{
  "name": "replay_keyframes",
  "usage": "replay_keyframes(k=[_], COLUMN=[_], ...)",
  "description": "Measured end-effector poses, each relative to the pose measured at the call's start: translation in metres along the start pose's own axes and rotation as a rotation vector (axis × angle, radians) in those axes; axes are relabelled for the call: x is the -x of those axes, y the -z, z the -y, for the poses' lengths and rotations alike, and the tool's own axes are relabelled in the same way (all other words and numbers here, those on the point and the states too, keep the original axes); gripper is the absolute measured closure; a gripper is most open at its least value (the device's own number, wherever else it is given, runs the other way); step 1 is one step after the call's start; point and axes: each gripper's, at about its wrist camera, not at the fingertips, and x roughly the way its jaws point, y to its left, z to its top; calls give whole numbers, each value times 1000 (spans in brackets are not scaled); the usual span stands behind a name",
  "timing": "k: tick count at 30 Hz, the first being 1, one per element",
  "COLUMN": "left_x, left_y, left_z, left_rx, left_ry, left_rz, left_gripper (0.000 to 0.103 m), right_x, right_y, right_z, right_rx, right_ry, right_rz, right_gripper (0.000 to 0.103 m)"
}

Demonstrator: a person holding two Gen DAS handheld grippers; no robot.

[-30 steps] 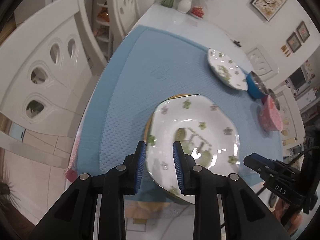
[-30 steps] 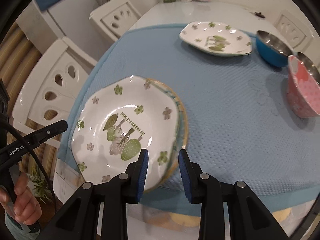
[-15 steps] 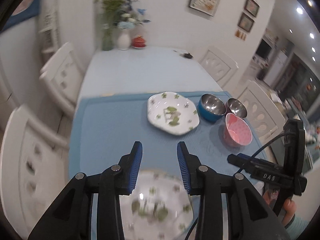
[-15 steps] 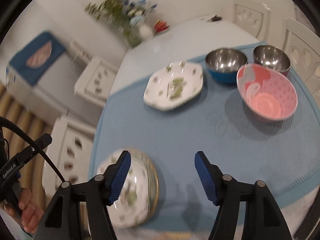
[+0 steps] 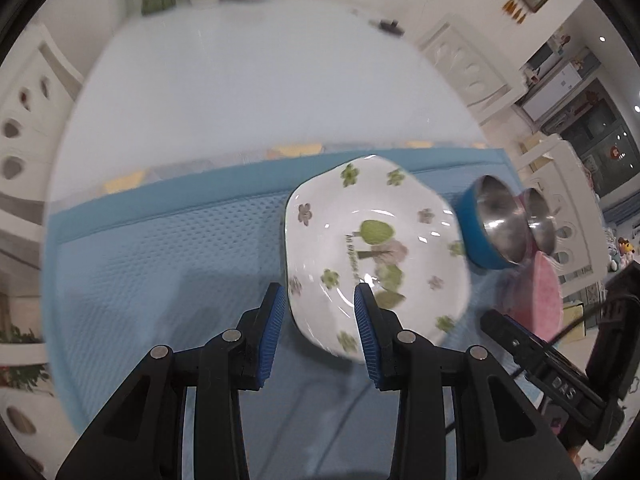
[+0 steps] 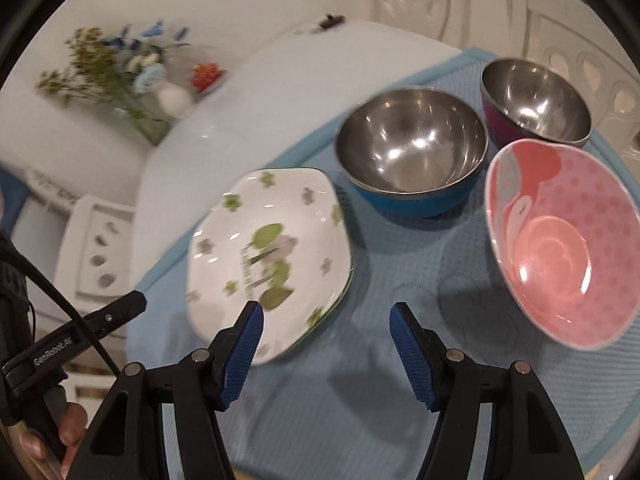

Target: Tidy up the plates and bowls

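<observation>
Now we are bringing both spread, empty tongs, left tongs [image 5: 320, 320] and right tongs [image 6: 326, 340], toward the flowered plate [image 6: 268, 256] lying on the blue mat [image 6: 400, 360] beside the blue bowl [image 6: 412, 152], aiming to straddle its near rim squarely before pinching.

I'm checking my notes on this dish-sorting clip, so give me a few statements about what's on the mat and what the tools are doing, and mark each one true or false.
1. The flowered plate lies on the blue mat. True.
2. The right tool is clamped on the pink bowl. False: its jaws stand wide apart, holding nothing.
3. The blue bowl has a shiny metal inside. True.
4. The pink bowl is stacked inside the blue bowl. False: it sits apart, beside it.
5. The left tool has its fingers either side of the plate's near rim. True.
</observation>
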Motion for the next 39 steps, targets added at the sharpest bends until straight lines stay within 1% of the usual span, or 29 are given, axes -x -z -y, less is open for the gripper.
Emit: replay_keyframes(k=[1, 3, 4, 7, 8, 9, 11, 12, 13, 16, 17, 18, 20, 23, 27, 29, 31, 35, 38, 39], left_x=[-12, -32, -42, -56, -61, -64, -69, -70, -69, -63, -59, -50, -38, -25, -33, -35, -37, -41, -34, -29], left_y=[-3, -8, -8, -8, -8, -8, -9, -9, -9, -5, -2, 2, 10, 30, 53, 54, 53, 51, 52, 53], left_z=[-3, -10, -17, -25, -27, -28, -25, -23, -21, -8, -4, -5, -9, -21, -40, -44, -43, -39, -29, -27], left_rx=[9, 38, 57, 90, 97, 100, 95, 88, 75, -9, -26, -30, -16, -6, 61, 73, 69, 42, -35, -48], left_ry=[3, -2, 7, 42, 64, 81, 104, 112, 115, 34, 21, 31, 47, 27, 37, 51, 39, 26, 2, 5], left_rz=[-17, -46, -57, -72, -76, -77, -70, -64, -60, 1, 21, 39, 39, 19, -48, -38, -33, -23, -9, 2], left_gripper=[70, 70, 70, 71, 71, 71, 73, 80, 82, 82, 82, 82, 82, 82, 82, 82, 82, 81, 81, 81], right_x=[-6, -21, -26, -42, -46, -52, -61, -66, -69, -68, -67, -65, -58, -49, -59, -63, -65, -74, -71, -66], right_y=[-2, -6, -8, -15, -17, -20, -22, -23, -24, -22, -20, -16, -8, 10, 32, 33, 29, 21, 22, 22], right_z=[-1, -4, -4, -6, -5, -6, -7, -8, -9, -15, -18, -22, -26, -32, -33, -28, -29, -36, -41, -42], right_rx=[6, 24, 34, 56, 62, 73, 100, 116, 131, 200, 226, 254, 284, 309, 345, 333, 350, 388, 417, 423], right_ry=[7, 29, 36, 43, 42, 36, 33, 39, 43, 57, 56, 52, 31, -9, -12, -34, -24, -32, -40, -48], right_rz=[-8, -20, -23, -30, -34, -43, -59, -63, -68, -70, -69, -70, -82, -118, -165, -180, -171, -173, -170, -163], right_gripper=[40, 45, 47, 55, 60, 67, 72, 74, 75, 75, 75, 75, 75, 75, 75, 75, 75, 73, 73, 73])
